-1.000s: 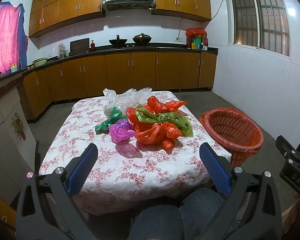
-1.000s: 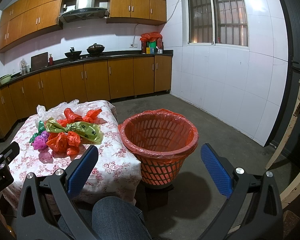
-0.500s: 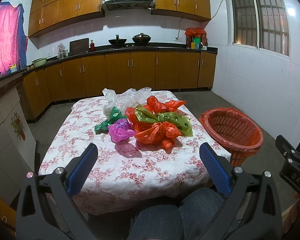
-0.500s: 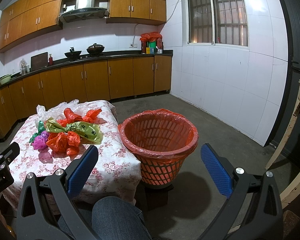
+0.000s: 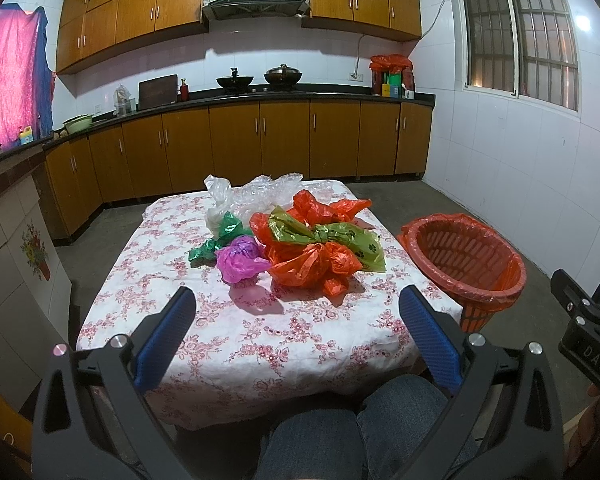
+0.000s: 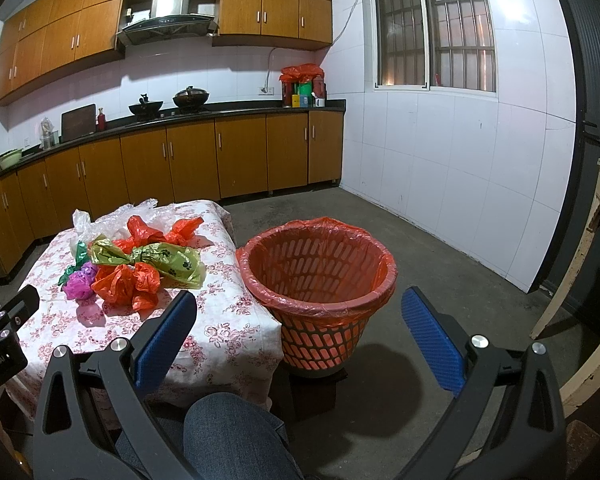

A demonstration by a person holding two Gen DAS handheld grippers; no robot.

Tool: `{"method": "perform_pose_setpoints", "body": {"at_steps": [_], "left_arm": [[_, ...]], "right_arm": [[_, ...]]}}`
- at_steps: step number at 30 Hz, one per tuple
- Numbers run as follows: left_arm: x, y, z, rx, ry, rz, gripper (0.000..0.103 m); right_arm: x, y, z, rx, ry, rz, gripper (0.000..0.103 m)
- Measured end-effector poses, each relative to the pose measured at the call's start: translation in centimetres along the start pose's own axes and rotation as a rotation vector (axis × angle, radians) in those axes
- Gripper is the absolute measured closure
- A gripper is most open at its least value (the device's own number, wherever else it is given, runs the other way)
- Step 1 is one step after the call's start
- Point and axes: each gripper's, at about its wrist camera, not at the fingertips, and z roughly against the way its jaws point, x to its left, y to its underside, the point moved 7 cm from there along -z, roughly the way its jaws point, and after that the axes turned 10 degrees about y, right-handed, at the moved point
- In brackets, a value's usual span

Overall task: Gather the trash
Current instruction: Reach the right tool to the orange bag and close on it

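A pile of knotted plastic bags lies mid-table: an orange bag (image 5: 314,266), a purple bag (image 5: 240,260), an olive-green bag (image 5: 340,240), a dark green bag (image 5: 216,240) and clear bags (image 5: 256,194) behind. An orange basket (image 5: 466,260) lined with an orange bag stands on the floor right of the table. My left gripper (image 5: 296,324) hangs open over the table's near edge, short of the pile, holding nothing. My right gripper (image 6: 298,332) is open and empty, in front of the basket (image 6: 320,276); the pile (image 6: 128,280) lies to its left.
The table (image 5: 260,344) wears a floral cloth. A person's jeans-clad knees (image 5: 340,436) sit below its near edge. Brown kitchen cabinets (image 5: 260,140) run along the back wall. A pale wooden table leg (image 6: 572,280) stands at far right. Grey concrete floor (image 6: 440,260) surrounds the basket.
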Motion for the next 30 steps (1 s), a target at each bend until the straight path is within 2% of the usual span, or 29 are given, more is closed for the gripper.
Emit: {"method": "perform_pose_setpoints", "body": {"at_steps": [6,12,19,24,28,30], "left_arm": [[0.9,0.3,-0.3,0.01,-0.023,0.02,0.004],[4.7,1.3,-2.1,0.047,-0.07,0.098,0.004],[10.5,1.8,-3.9,0.067,-0.156,0.17,0.004],[14.3,2.1,-4.9,0.08,-0.201,0.223,0.004],[16.8,2.2,-5.8,0.077,-0.227,0.256,0.004],[17.7,2.1,-6.2,0.076,-0.241,0.263,0.004]], "right_arm": [[0.2,0.0,-0.9,-0.001,0.001,0.002,0.002],[1.9,-0.9,-2.5,0.001,-0.059,-0.001,0.002],[7.7,-1.6,-5.9,0.058,-0.194,0.005,0.002],[13.5,-1.4,-7.2,0.054,-0.281,0.086,0.002],[17.7,-0.7,-8.3,0.059,-0.336,0.154,0.007],[19.7,-0.2,-9.1,0.066,-0.359,0.183,0.016]]}}
